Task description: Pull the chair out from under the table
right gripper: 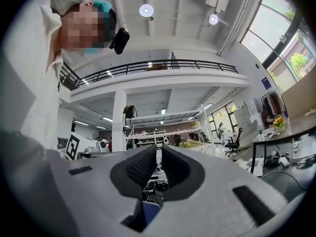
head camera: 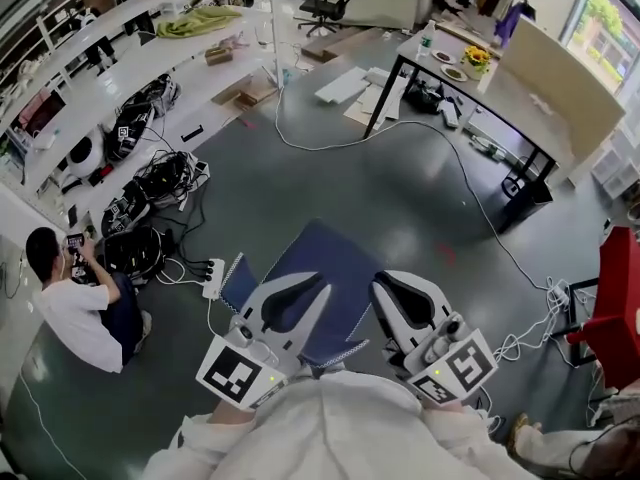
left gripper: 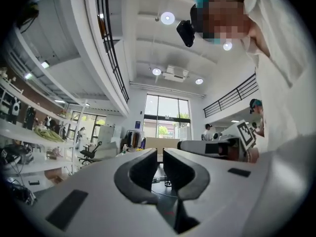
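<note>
chair (head camera: 325,258): blue seat right below me on the grey floor, between and just under my two gripper noses. It stands well apart from the table, with open floor between.
left gripper (head camera: 318,286): held close to my body and pointing forward, about level. In its own view (left gripper: 160,154) the jaws are drawn together to a thin slit with nothing in it. Clenched, empty.
right gripper (head camera: 382,286): beside the left one, same posture. Its own view (right gripper: 159,152) shows the pads nearly meeting, with nothing held.
marker cubes: one on each gripper's rear end, nearest my chest; my sleeves sit just behind them.
power strip (head camera: 213,278): white, on the floor just left of the chair, with cords trailing towards a heap of black gear.
seated person (head camera: 75,303): at the left edge on the floor, white top, hands up by the head.
white cable (head camera: 470,183): runs across the open floor from far left towards the lower right.
table (head camera: 520,93): far right, pale top on black legs, with plates and yellow flowers (head camera: 477,58) at its far end.
office chair (head camera: 330,3): black, far back near the top centre.
</note>
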A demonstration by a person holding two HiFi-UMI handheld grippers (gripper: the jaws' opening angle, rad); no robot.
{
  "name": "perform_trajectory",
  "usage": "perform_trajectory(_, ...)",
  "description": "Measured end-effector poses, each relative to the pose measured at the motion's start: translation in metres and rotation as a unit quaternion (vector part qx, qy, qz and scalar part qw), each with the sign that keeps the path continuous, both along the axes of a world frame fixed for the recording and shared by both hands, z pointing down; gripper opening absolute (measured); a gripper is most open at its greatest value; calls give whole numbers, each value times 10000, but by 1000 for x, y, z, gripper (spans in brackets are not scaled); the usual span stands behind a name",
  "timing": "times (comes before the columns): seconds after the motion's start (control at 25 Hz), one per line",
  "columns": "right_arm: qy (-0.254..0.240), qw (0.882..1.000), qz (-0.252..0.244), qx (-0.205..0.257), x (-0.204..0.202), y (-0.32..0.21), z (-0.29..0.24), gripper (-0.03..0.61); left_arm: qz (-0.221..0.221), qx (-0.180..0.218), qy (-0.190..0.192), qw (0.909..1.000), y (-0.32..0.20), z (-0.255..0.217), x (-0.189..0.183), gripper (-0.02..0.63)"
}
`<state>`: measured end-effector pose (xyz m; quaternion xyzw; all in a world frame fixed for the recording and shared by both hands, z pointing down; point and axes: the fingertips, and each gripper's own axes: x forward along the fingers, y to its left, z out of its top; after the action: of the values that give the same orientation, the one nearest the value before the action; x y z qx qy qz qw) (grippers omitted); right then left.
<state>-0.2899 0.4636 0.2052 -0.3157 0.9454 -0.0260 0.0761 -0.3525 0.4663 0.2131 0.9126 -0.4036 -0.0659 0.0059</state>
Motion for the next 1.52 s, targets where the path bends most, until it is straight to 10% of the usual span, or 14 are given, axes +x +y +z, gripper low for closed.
perform_trajectory(1.52,336,9983,-266,-405,-23,-30,39,3,380,-919,223,9948,-18,39,12,14)
